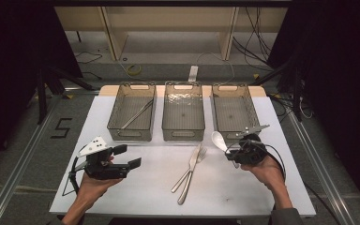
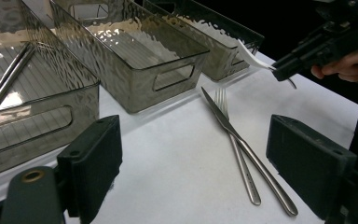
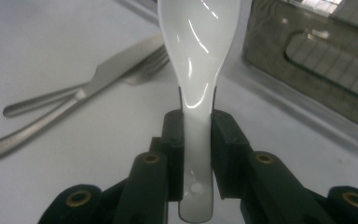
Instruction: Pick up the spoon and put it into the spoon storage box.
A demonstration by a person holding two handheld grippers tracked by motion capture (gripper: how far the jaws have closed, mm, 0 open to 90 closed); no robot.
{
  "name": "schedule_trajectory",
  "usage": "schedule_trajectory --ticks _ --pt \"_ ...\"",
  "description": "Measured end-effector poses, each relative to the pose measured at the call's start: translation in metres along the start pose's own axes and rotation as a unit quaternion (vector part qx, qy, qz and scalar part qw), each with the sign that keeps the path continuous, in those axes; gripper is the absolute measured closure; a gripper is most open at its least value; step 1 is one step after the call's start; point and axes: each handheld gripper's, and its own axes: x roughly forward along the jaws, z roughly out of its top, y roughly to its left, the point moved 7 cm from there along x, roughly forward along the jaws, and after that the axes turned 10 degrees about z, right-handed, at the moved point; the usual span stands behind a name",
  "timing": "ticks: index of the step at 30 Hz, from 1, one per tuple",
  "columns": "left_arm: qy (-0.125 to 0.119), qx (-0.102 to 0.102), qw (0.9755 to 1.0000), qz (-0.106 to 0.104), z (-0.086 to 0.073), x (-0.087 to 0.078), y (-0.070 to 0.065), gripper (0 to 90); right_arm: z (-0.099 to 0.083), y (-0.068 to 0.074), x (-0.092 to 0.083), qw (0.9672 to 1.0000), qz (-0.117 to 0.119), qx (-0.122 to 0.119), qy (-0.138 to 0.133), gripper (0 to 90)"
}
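A white ceramic spoon (image 3: 198, 60) is clamped by its handle between the black jaws of my right gripper (image 3: 197, 140), bowl pointing away. From above, the white spoon (image 1: 219, 140) sticks out to the left of the right gripper (image 1: 234, 152), just in front of the right-hand bin (image 1: 235, 112). A steel knife (image 1: 189, 172) and fork (image 1: 188, 168) lie crossed on the white table (image 1: 136, 192) between the hands. My left gripper (image 1: 127, 156) hovers at the left with its jaws wide apart and nothing between them. In the left gripper view its pads (image 2: 93, 161) frame the knife (image 2: 242, 144).
Three clear ribbed bins stand in a row at the back: the left bin (image 1: 132, 112) holds a long metal utensil (image 1: 137, 114), the middle bin (image 1: 183, 112) holds nothing I can see. Cables and shelving lie beyond the table's far edge.
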Motion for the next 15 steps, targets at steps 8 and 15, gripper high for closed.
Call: schedule_trajectory --ticks 8,15 --pt "-0.007 0.005 1.0000 -0.004 0.000 -0.002 -0.003 17.9 0.036 0.004 0.011 0.9997 0.001 -0.006 -0.026 77.1" --pt "-0.011 0.012 0.9999 -0.006 -0.001 -0.005 -0.005 17.9 0.067 0.009 0.017 0.9990 0.002 -0.012 -0.044 77.1"
